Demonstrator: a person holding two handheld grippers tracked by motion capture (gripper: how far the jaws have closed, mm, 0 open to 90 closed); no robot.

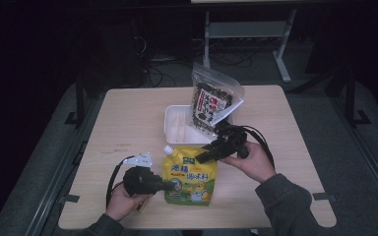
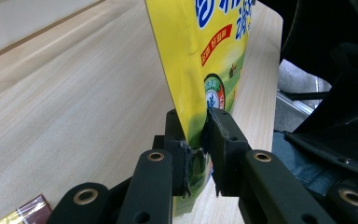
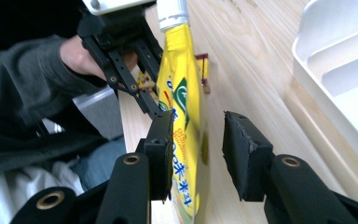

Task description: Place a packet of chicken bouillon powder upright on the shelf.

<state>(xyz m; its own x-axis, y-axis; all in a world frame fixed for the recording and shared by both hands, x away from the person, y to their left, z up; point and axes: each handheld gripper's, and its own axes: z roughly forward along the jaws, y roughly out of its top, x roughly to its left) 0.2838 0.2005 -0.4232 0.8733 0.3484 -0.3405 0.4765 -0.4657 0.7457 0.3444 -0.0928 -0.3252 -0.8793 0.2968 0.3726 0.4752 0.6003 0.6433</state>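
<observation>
On pale wood table (image 1: 128, 118), dark room: white tray (image 1: 174, 129).

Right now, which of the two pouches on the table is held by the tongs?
The yellow spouted pouch, near the table's front edge: the left tongs clamp its edge. The dark zip pouch leans untouched at the white tray.

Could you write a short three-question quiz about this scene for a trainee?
1. True or false: the left gripper is shut on the yellow spouted pouch.
2. Where does the white compartment tray sit relative to the pouch? A) beyond it B) under it C) to its left
3. What leans in the tray?

Key:
1. True; its jaws clamp the pouch's lower edge.
2. A.
3. The clear seaweed snack bag. Also note that the right gripper is open, with the pouch between its jaws and one pad clear of it.
</observation>
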